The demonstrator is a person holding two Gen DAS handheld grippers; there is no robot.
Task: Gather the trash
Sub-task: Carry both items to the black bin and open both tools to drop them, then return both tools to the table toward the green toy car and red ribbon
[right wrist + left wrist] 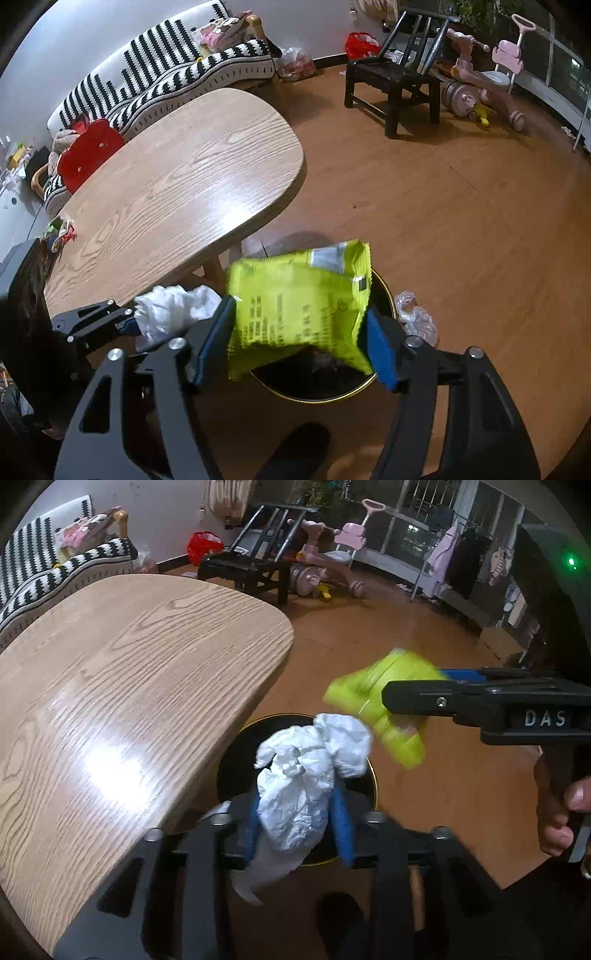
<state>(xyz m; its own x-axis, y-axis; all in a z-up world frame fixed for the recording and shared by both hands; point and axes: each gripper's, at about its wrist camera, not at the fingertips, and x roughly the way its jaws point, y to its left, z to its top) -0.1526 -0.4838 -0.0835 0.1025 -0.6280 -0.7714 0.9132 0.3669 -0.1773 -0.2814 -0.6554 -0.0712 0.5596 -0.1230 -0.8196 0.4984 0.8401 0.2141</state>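
The left gripper stands spread around the crumpled tissue; the right gripper stands spread around the green wrapper. Both items hang over the black bin on the floor. Risk: the wrapper lies tilted across the rim and may slide outside; the light tissue may drift or cling to a pad. The table edge crowds the bin. A clear plastic scrap lies beside the bin.
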